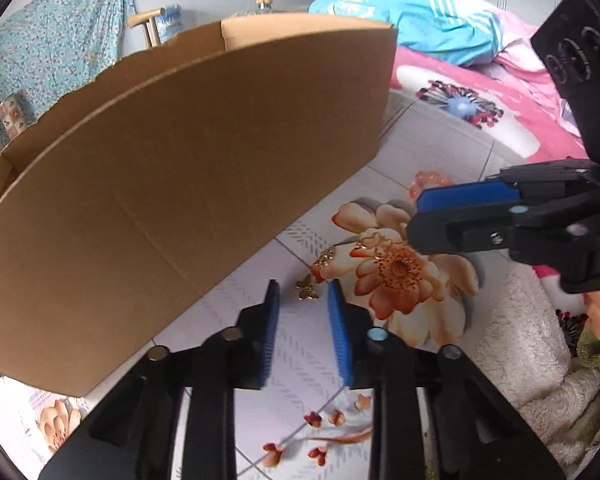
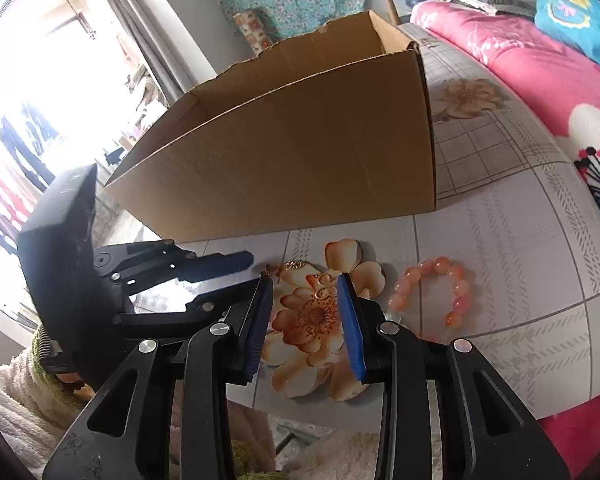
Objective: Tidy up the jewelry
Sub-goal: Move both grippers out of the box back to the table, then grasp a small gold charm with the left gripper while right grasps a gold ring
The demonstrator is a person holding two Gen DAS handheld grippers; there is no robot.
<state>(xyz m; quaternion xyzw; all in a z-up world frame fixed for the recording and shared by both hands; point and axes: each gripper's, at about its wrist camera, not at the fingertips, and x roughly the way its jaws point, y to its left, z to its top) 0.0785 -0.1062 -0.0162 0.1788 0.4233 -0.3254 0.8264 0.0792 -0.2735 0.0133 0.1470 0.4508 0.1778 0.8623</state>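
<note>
Nothing looks sorted yet. The left gripper (image 1: 304,294) straddles a gold butterfly charm (image 1: 306,287) at frame centre, jaws apart. The right gripper (image 2: 302,286) hangs open over a gold clasp (image 2: 325,285). The pink bead bracelet (image 2: 434,290) lies right; the cardboard box (image 2: 300,160) waits behind.

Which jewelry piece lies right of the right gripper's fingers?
The pink bead bracelet; the gold pieces, like the butterfly piece, lie between or left of the fingers.

The cardboard box (image 1: 172,184) is hiding its own floor behind its near wall, the right gripper (image 2: 304,284) is covering part of a gold ornament (image 2: 325,285), and the bead bracelet's (image 2: 440,288) clasp is proving too small to tell.
</note>
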